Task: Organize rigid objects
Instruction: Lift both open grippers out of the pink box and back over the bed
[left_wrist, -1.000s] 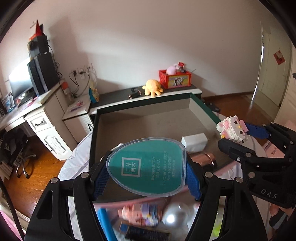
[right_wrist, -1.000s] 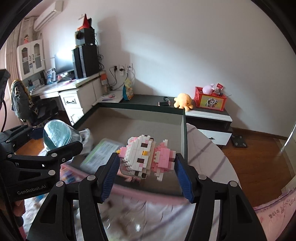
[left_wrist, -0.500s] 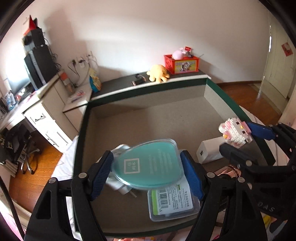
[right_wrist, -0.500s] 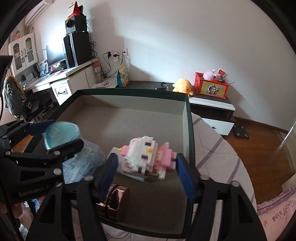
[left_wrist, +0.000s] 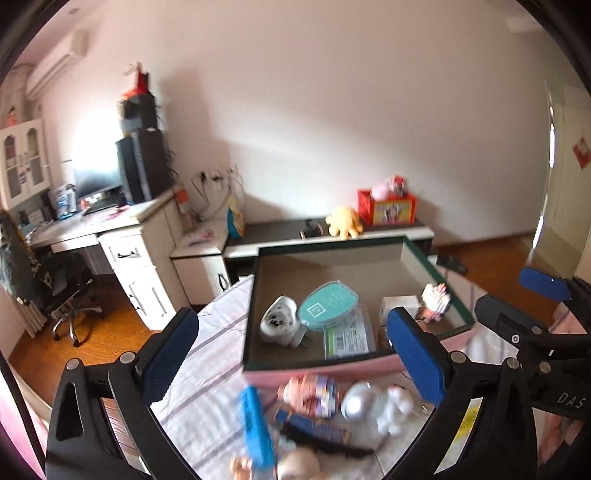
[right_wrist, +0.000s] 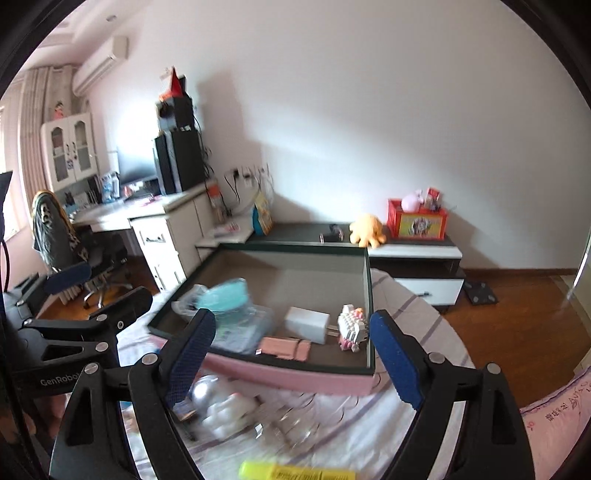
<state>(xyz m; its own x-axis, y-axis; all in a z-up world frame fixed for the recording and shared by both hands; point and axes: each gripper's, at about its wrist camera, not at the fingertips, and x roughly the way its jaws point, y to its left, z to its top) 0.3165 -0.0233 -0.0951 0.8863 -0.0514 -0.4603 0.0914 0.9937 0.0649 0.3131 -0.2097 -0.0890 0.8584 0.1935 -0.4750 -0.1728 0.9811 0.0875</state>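
Yellow highlighter (right_wrist: 295, 472) only in right view; both grippers' fingers (left_wrist: 168, 354) (right_wrist: 190, 349) spread, just opened, empty.

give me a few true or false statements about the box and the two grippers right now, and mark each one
1. The teal case lies in the box. True.
2. The right gripper grips the block toy. False: the toy stands in the box, jaws open and empty.
3. The left gripper is open. True.
4. The yellow marker is in the box. False: it lies on the bed outside.
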